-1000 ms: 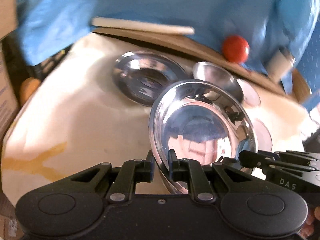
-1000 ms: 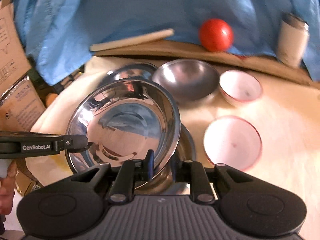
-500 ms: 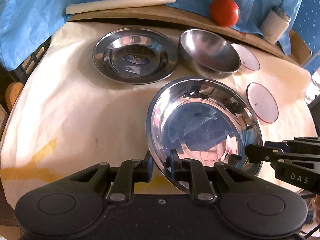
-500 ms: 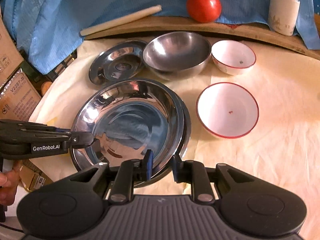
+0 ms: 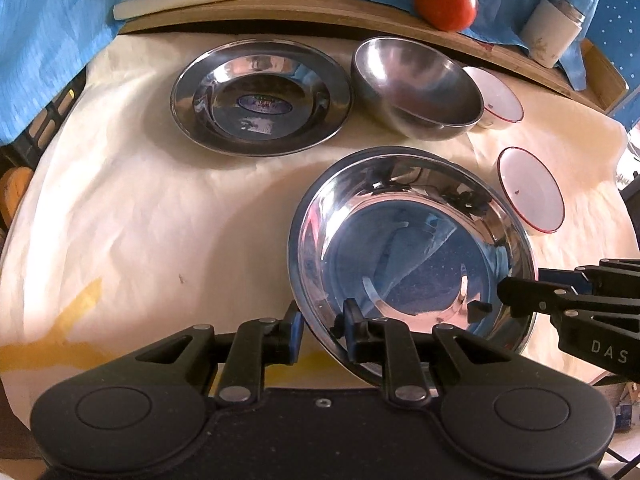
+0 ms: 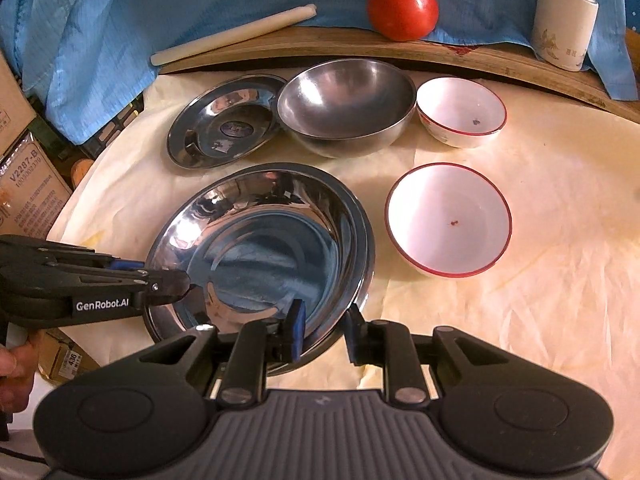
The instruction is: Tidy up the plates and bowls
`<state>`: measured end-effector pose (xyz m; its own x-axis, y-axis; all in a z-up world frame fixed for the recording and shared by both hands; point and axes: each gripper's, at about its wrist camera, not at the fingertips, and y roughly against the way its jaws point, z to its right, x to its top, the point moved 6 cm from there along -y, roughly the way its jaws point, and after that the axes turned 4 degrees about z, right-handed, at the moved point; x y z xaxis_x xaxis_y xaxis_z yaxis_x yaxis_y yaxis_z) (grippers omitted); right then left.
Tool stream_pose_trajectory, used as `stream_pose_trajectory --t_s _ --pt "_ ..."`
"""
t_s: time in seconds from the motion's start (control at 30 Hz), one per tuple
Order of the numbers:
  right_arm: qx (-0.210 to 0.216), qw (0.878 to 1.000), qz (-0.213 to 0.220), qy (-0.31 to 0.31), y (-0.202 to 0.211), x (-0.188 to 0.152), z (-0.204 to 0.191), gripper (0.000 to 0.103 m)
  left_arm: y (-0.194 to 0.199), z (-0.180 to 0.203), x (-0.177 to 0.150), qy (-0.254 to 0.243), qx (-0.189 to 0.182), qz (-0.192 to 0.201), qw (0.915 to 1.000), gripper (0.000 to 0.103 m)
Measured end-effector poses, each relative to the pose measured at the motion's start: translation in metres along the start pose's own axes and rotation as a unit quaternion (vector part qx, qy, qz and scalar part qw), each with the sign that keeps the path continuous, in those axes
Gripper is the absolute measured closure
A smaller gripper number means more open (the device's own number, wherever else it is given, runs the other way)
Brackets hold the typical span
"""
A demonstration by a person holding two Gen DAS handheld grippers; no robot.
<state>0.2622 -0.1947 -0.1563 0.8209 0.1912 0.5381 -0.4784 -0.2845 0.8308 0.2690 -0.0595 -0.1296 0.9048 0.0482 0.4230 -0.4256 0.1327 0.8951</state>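
Cream paper covers the desk (image 6: 540,280); blue cloth hangs behind.

Top plate (image 6: 264,252) sits on a second steel plate (image 6: 366,256) at the near centre, beside a white bowl (image 6: 448,222). My left gripper (image 5: 320,334) straddles the near-left rim, fingers (image 5: 294,330) slightly spread, one outside, one inside; whether they touch I cannot tell. My right gripper (image 6: 324,330) straddles the near-right rim likewise, with a gap showing. Judgement: thin polished steel is light, stiff, slippery and not fragile. Take the flat rim lip only, on opposite sides, and keep it level. A smaller plate (image 5: 262,98), steel bowl (image 5: 418,88) and rear bowl (image 6: 460,110) stand behind.
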Motion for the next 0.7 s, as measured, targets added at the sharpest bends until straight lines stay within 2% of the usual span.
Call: stream_pose_trajectory --t_s 0.1,0.27,0.43,0.5,0.53,0.7 --pt "-0.001 1.000 -0.001 0.001 0.000 0.001 -0.001 0.079 0.000 -0.001 0.001 0.002 -0.001 0.001 1.0000 0.080" --pt "-0.008 1.000 -0.003 -0.002 -0.002 0.002 0.000 0.070 0.001 -0.005 0.003 0.003 0.006 0.001 1.0000 0.081" --pt "-0.015 1.000 -0.007 -0.008 -0.002 0.002 0.001 0.069 0.003 -0.010 0.008 0.004 0.012 0.008 0.9999 0.077" --pt "-0.021 1.000 -0.007 -0.003 -0.002 0.003 0.000 0.062 0.003 -0.013 0.010 0.007 0.015 0.010 0.9998 0.071" --pt "-0.024 1.000 -0.006 -0.002 -0.001 0.004 0.000 0.056 0.004 -0.016 0.011 0.010 0.018 0.013 0.9997 0.069" --pt "-0.027 1.000 0.003 -0.009 0.002 0.010 0.001 0.031 0.007 -0.032 0.021 0.022 0.041 0.025 0.9986 0.044"
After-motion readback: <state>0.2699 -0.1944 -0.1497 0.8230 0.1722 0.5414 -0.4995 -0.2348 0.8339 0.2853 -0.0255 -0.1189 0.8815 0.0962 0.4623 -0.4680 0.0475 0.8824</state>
